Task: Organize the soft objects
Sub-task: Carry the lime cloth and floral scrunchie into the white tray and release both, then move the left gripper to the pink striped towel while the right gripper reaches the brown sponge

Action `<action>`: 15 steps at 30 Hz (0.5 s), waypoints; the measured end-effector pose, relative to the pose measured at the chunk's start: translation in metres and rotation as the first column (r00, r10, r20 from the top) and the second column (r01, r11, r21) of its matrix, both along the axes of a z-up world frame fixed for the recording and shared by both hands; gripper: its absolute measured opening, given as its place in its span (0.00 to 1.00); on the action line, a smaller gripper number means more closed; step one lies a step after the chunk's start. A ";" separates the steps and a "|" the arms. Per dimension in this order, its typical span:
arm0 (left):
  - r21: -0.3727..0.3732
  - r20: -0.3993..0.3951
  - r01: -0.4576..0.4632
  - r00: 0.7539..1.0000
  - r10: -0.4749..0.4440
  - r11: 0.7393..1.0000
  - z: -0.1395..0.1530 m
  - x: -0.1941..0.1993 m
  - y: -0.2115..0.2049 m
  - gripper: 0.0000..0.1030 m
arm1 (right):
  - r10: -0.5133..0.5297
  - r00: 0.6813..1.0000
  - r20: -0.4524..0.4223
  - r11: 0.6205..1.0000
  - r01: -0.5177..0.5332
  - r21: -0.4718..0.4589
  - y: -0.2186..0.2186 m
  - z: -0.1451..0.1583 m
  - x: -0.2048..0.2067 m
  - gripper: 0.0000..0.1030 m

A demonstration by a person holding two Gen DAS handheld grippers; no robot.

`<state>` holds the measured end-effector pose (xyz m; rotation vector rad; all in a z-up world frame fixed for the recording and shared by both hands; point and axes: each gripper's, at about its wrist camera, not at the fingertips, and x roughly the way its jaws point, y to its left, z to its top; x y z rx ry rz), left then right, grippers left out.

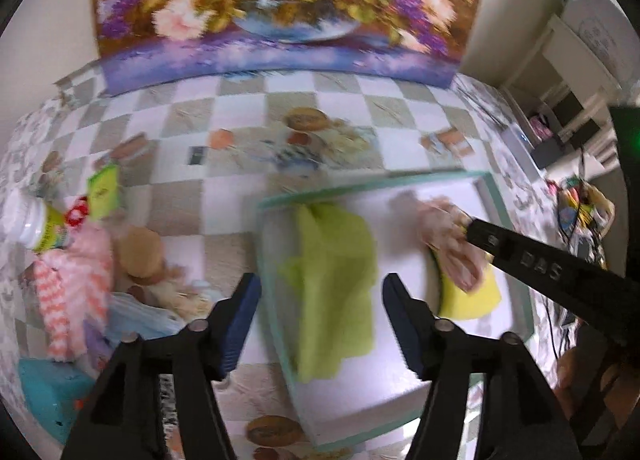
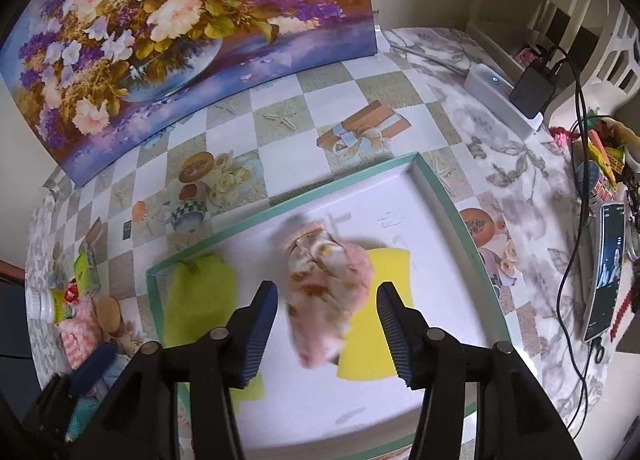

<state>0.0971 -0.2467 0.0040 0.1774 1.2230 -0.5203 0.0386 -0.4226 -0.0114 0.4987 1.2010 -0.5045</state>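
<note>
A: How should the release be done well?
B: The left claw (image 1: 320, 320) is spread, nothing clamped, over the green cloth (image 1: 332, 280) lying inside the tray (image 1: 516, 260). The right claw (image 2: 326, 324) is parted too, the pink floral cloth (image 2: 326, 288) loose between its pads, resting partly on the yellow sponge (image 2: 384, 300). Both should be lifted straight up.
A: Orientation?
B: The pink cloth's long axis runs near to far, slightly tilted

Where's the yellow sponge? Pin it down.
In both wrist views the yellow sponge lies inside the white tray, right of the green cloth, partly under the pink cloth.
</note>
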 end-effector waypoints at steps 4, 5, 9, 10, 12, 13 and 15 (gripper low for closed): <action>0.006 0.044 -0.090 0.995 0.090 0.996 0.010 0.020 0.032 0.79 | 0.021 1.000 0.013 1.000 -0.020 -0.021 0.011 0.009 0.006 0.68; 0.011 0.055 -0.118 0.992 0.118 0.993 0.013 0.026 0.043 0.80 | 0.029 0.999 0.018 0.999 -0.029 -0.025 0.015 0.012 0.008 0.70; 0.028 0.098 -0.246 0.965 0.242 0.969 0.022 0.049 0.092 0.84 | 0.071 0.997 0.030 0.997 -0.070 -0.035 0.030 0.017 0.018 0.78; 0.030 0.105 -0.280 0.956 0.275 0.960 0.024 0.054 0.107 0.84 | 0.081 0.996 0.034 0.996 -0.080 -0.039 0.034 0.018 0.020 0.79; 0.034 0.115 -0.337 0.937 0.331 0.941 0.027 0.064 0.135 0.84 | 0.102 0.994 0.038 0.994 -0.101 -0.043 0.044 0.020 0.026 0.79; 0.037 0.119 -0.363 0.927 0.357 0.931 0.029 0.068 0.150 0.85 | 0.109 0.993 0.039 0.993 -0.107 -0.043 0.047 0.020 0.027 0.79; 0.050 0.127 -0.410 0.907 0.402 0.911 0.031 0.074 0.177 0.87 | 0.130 0.990 0.046 0.991 -0.128 -0.043 0.056 0.022 0.032 0.79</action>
